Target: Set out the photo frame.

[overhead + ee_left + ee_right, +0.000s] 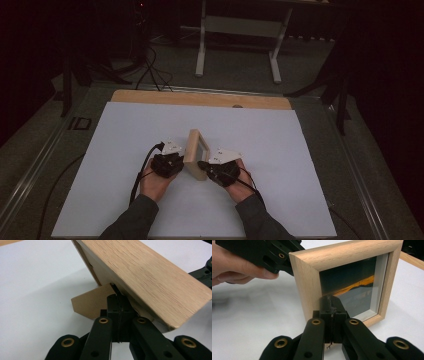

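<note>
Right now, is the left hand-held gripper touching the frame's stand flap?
Touching. In the left gripper view, the left hand-held gripper, jaws shut, presses against the stand flap behind the wooden picture frame.

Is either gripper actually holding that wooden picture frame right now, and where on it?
Both jaw pairs look shut against the picture frame: left gripper behind, by the stand; right gripper at the front. A firm hold cannot be told.

A lab: white-topped table point(150, 200), floor cables point(150, 70), metal stand point(240, 30).
</note>
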`<state>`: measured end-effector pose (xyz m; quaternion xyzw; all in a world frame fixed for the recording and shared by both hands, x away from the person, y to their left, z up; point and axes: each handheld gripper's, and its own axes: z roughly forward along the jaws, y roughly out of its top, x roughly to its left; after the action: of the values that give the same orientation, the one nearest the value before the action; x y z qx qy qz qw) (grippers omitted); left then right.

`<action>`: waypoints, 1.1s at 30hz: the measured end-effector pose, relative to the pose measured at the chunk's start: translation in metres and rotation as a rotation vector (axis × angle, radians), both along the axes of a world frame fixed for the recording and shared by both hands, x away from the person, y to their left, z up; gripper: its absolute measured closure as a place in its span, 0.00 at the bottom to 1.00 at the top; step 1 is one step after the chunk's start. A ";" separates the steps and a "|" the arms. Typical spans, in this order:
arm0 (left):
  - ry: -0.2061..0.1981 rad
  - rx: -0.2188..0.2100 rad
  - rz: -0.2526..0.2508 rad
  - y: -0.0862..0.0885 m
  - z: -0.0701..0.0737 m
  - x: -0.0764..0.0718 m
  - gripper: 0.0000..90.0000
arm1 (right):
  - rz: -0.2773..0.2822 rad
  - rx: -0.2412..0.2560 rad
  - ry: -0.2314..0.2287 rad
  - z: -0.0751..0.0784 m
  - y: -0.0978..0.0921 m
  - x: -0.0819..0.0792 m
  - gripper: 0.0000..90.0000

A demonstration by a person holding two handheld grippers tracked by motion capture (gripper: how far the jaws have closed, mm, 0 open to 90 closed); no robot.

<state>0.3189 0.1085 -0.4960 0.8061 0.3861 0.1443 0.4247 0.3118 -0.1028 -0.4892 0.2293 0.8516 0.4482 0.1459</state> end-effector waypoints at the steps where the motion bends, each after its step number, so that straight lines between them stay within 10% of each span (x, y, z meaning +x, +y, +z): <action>1: -0.001 0.000 0.000 0.000 0.000 0.000 1.00 | 0.000 0.000 0.000 0.000 0.000 0.000 1.00; 33: -0.027 -0.026 0.071 0.017 0.006 -0.003 0.83 | -0.039 0.030 -0.007 0.005 -0.010 0.003 0.82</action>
<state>0.3155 0.1257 -0.4901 0.7844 0.4105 0.1650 0.4347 0.3145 -0.1124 -0.4839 0.2465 0.8395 0.4591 0.1542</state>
